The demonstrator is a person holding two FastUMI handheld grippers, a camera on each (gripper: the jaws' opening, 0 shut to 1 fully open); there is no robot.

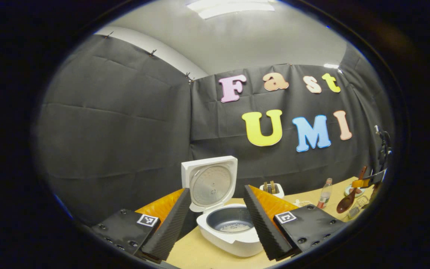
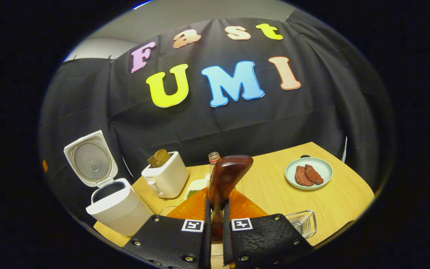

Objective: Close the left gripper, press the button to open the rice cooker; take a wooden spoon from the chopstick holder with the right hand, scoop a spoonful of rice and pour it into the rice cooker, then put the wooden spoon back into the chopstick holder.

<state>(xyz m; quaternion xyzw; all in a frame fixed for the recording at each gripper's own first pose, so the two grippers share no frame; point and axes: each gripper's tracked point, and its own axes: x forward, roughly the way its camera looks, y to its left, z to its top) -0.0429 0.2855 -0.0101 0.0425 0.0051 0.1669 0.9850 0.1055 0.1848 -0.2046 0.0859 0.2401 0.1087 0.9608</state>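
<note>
Upright, wooden spoon (image 2: 225, 179) pinched between right gripper (image 2: 215, 220) fingers.

White rice cooker (image 1: 233, 239) with grey inner pot, dark brown wooden spoon (image 2: 227, 179), white toaster (image 2: 166, 178), pale green plate (image 2: 325, 170)

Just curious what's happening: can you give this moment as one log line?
rice cooker: lid open, rice inside | right gripper: shut on wooden spoon | left gripper: open

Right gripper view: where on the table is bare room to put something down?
Bare wood lies between the toaster and the plate, and in front of that plate. It is crowded near the rice cooker and around the right gripper.
</note>
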